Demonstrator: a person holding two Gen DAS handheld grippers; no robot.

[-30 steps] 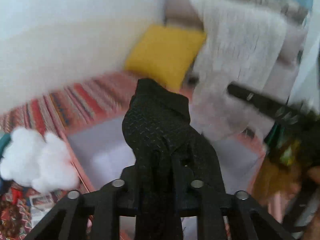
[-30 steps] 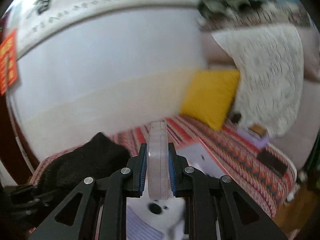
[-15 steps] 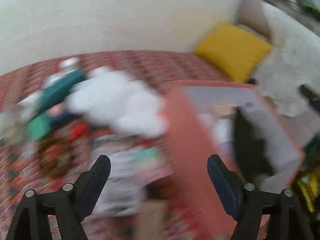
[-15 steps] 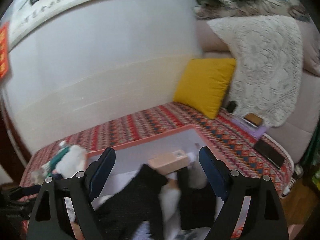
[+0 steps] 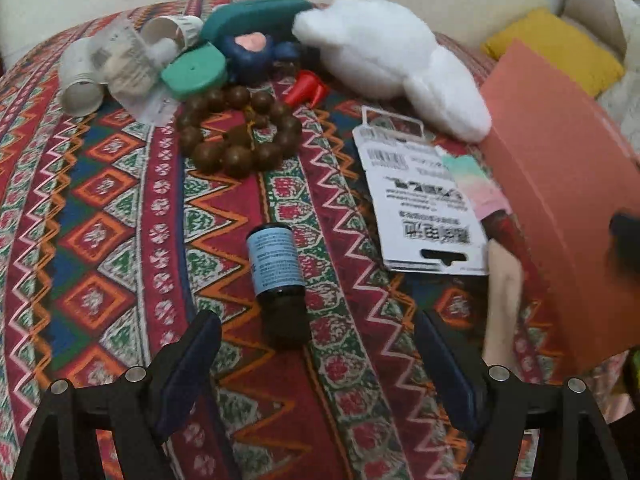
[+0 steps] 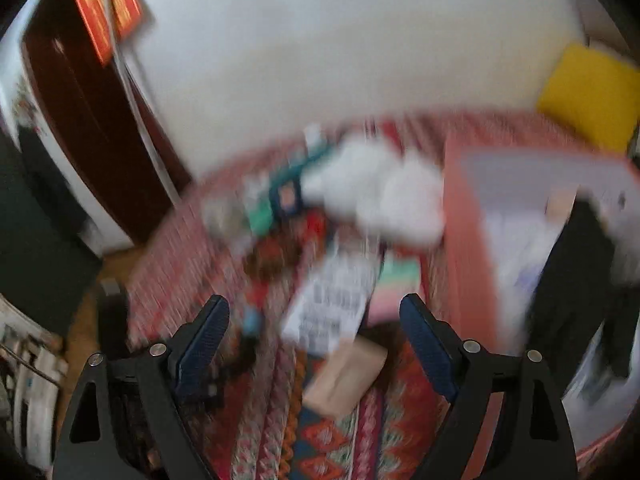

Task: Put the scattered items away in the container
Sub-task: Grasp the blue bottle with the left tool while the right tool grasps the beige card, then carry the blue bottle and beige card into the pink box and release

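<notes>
My left gripper (image 5: 316, 344) is open and empty, low over the patterned cloth, with a small dark bottle with a blue label (image 5: 276, 276) lying just ahead between its fingers. Beyond lie a brown bead bracelet (image 5: 240, 132), a white plush toy (image 5: 392, 60), a white printed card (image 5: 420, 200) and a green and blue toy pile (image 5: 236, 44). The salmon box (image 5: 560, 184) stands at the right. My right gripper (image 6: 314, 332) is open and empty above the cloth; its view is blurred. The box (image 6: 460, 240) holds a black garment (image 6: 572, 280).
White tubes and wrapped packets (image 5: 104, 68) lie at the far left of the cloth. A tan block (image 6: 344, 380) lies near the box. A yellow cushion (image 5: 556, 48) sits behind the box. A dark door (image 6: 88, 112) and wooden floor are at the left.
My left gripper let go of the black garment into the box and swung left over the scattered items. My right gripper released its clear object and also swung left.
</notes>
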